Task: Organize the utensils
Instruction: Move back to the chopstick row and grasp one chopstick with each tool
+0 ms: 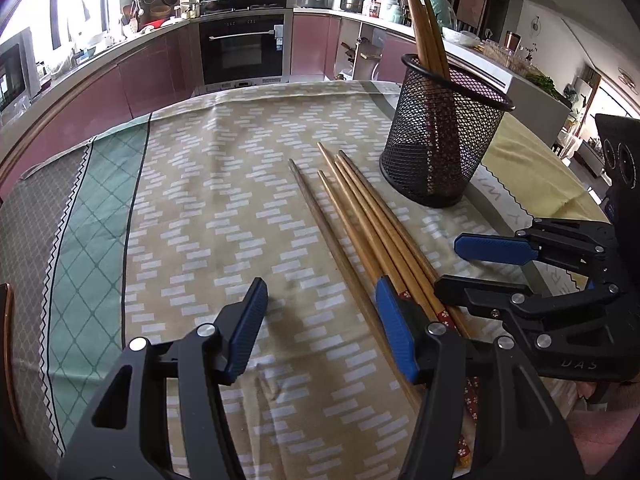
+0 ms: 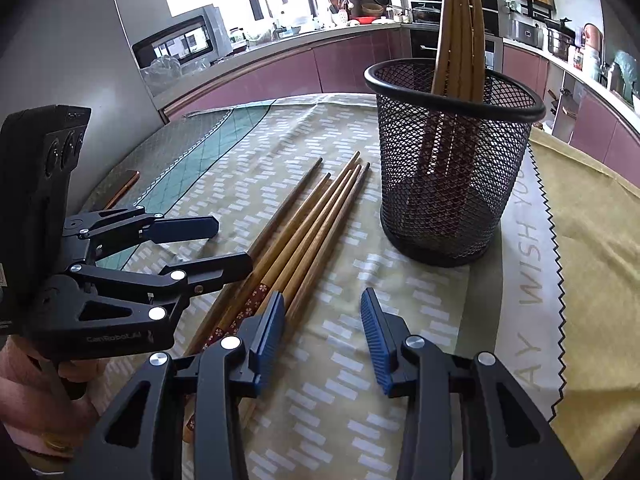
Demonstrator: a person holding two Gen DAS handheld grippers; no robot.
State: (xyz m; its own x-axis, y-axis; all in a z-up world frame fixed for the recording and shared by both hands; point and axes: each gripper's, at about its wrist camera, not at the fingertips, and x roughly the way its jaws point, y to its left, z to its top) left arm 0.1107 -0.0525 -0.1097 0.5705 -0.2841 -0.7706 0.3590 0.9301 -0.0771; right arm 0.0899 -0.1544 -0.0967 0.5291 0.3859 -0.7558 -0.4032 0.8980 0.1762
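Left wrist view: both the left gripper (image 1: 320,328) and right gripper (image 1: 456,268) gape empty beside loose chopsticks (image 1: 360,216); next, judged, one must pinch a chopstick for the mesh holder (image 1: 444,140).

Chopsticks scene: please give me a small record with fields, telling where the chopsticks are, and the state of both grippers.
holder: black mesh cup, upright on the tablecloth
chopsticks in holder: three visible, standing, tips up
chopsticks on cloth: five, lying side by side beside the cup
left gripper: open, empty, low over the cloth at the chopstick handles
right gripper: open, empty, next to the loose chopsticks
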